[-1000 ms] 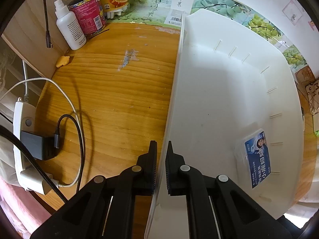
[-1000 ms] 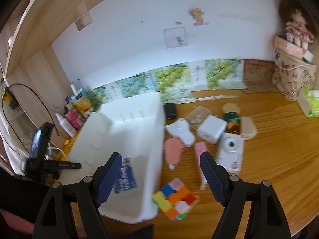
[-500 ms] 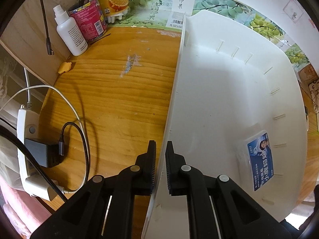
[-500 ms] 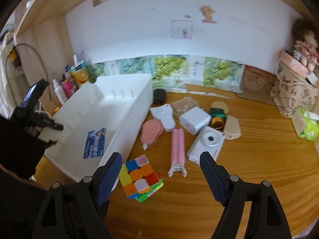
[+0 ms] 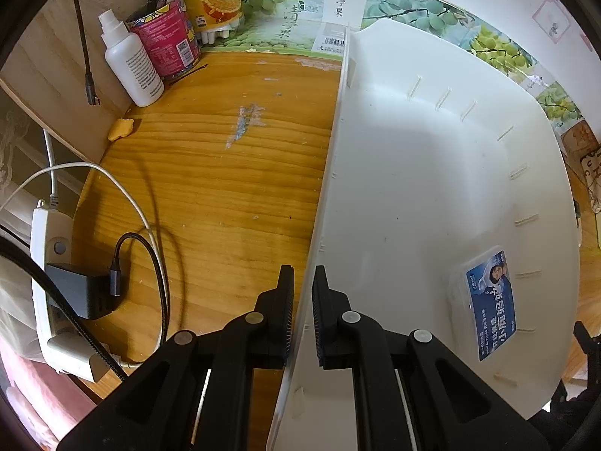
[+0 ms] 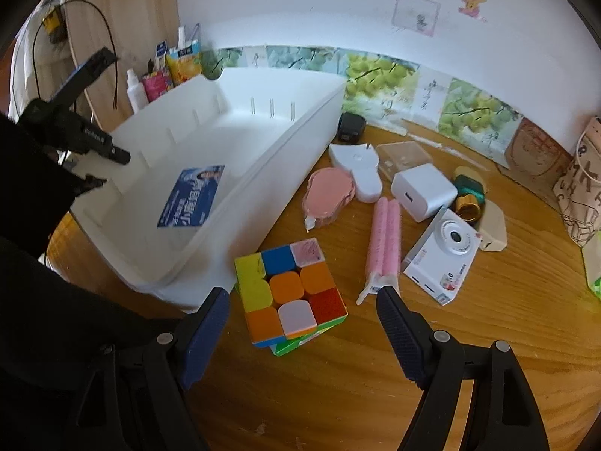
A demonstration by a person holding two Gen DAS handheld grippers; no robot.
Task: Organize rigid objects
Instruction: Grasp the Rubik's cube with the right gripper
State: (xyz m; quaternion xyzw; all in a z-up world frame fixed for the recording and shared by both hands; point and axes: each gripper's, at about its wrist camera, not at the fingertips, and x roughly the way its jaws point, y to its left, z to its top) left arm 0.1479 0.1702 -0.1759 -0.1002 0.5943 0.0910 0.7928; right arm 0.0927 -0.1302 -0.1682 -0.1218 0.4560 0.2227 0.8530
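Lying flat, pink tube point(image 6: 384, 238), cap nearest

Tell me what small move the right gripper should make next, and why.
Probably lower the right gripper a little further and close on the puzzle cube. Its jaws stand open with the cube lying between them on the desk, untouched. The left gripper is shut on the white bin's wall, steadying it, and the bin sits just beside the cube.
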